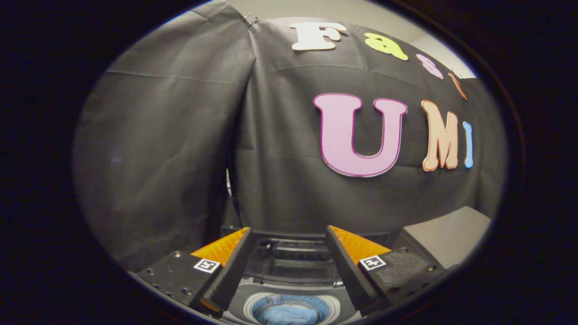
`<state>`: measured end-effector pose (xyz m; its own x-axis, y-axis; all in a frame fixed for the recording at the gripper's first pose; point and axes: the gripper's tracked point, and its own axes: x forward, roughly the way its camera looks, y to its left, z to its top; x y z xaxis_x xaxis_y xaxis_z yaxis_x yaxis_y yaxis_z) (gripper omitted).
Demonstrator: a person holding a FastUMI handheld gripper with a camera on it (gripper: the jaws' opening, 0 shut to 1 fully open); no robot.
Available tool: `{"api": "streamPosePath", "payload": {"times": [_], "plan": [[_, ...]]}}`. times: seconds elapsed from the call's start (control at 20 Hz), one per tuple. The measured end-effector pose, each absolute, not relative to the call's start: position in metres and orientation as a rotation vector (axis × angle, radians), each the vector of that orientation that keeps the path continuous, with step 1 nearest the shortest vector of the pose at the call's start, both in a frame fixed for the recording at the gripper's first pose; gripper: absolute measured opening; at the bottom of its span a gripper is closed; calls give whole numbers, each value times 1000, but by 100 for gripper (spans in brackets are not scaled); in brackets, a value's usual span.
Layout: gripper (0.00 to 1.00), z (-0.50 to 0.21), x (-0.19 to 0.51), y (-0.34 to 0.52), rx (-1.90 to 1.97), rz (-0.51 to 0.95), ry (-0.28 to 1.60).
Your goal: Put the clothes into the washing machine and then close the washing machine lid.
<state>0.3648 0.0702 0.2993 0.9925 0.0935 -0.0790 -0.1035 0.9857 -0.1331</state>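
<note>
Gripper (289,264) fingers spread, empty. Washing machine (289,275) lies below between them, blue clothes (289,312) in the drum; raised lid (295,250) just beyond the fingertips.

You are standing in a recording booth, not a real home. Black cloth (180,149) is hanging as the far wall, pinned up with clips (249,20). A small top-loading washing machine (289,271) is sitting near you, its lid standing open. The gripper (289,243) fingers are spread apart above it, holding nothing.
</note>
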Motion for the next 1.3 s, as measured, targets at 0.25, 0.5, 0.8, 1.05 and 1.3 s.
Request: {"api": "streamPosePath", "payload": {"times": [0.25,0.5,0.8,1.05,1.3], "plan": [[97,317,412,64,-128,86,4],[96,303,462,50,-186,46,-24],[96,265,497,51,-215,13,-19],[97,227,508,56,-44,62,51],[98,227,500,45,-65,50,87]]}}
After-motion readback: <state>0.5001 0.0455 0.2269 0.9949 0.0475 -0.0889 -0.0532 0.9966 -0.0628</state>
